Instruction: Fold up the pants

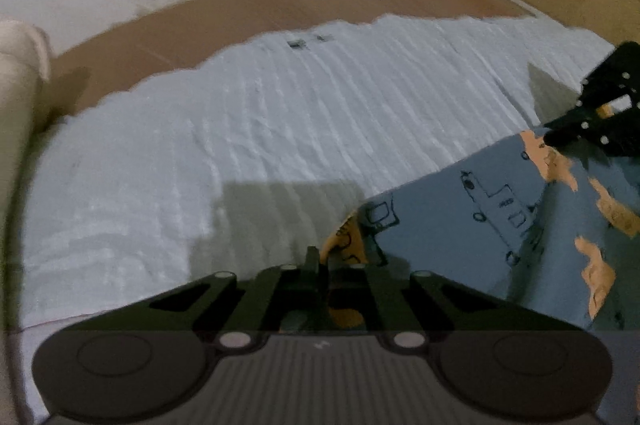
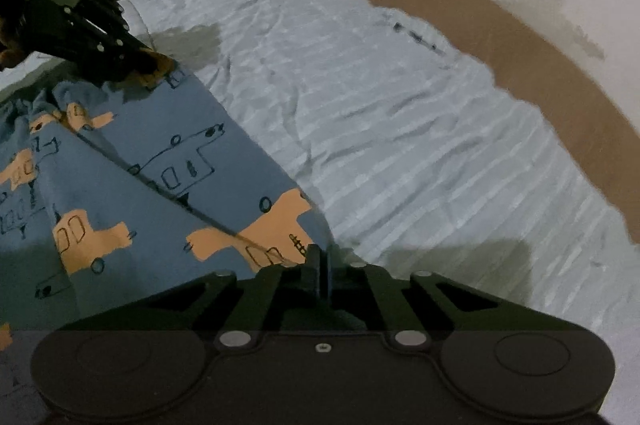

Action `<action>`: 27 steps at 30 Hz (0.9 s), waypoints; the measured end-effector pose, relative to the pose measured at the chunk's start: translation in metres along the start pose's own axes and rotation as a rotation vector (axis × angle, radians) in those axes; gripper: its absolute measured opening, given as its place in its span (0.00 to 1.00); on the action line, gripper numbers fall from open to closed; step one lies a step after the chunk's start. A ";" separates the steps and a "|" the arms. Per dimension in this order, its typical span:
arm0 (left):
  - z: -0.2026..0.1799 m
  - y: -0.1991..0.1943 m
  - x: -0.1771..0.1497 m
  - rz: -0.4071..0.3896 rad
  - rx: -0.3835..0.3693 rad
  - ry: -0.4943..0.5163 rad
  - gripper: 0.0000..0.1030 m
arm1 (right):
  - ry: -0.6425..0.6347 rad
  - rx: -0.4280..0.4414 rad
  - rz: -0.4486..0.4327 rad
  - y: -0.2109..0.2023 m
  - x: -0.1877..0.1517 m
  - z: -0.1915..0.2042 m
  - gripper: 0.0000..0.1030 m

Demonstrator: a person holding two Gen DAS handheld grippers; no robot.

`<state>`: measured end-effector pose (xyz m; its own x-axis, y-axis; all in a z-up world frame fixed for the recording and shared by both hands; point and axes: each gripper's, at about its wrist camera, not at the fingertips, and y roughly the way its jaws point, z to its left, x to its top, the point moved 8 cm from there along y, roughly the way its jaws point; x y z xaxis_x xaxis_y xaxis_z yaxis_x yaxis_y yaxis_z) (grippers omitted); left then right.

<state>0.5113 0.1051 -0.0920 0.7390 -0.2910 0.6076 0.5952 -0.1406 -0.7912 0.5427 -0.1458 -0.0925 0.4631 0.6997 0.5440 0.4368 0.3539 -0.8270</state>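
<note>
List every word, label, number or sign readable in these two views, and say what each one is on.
None can be read.
The pants carry only drawn trucks in orange and outline, no lettering.
The small dark marks on the pale blue sheet may be a print or tag, too blurred to read.
The small pale mark on the left gripper body is too small to make out.
The right gripper shows no lettering.
</note>
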 end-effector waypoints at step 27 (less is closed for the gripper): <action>0.054 -0.024 0.000 -0.164 0.182 -0.214 0.02 | -0.047 -0.238 -0.238 0.013 0.070 0.014 0.01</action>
<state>0.5142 0.1594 -0.0689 0.6667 -0.0705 0.7420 0.7442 0.0081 -0.6679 0.5699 -0.0840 -0.0670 0.2926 0.6450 0.7059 0.6985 0.3600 -0.6185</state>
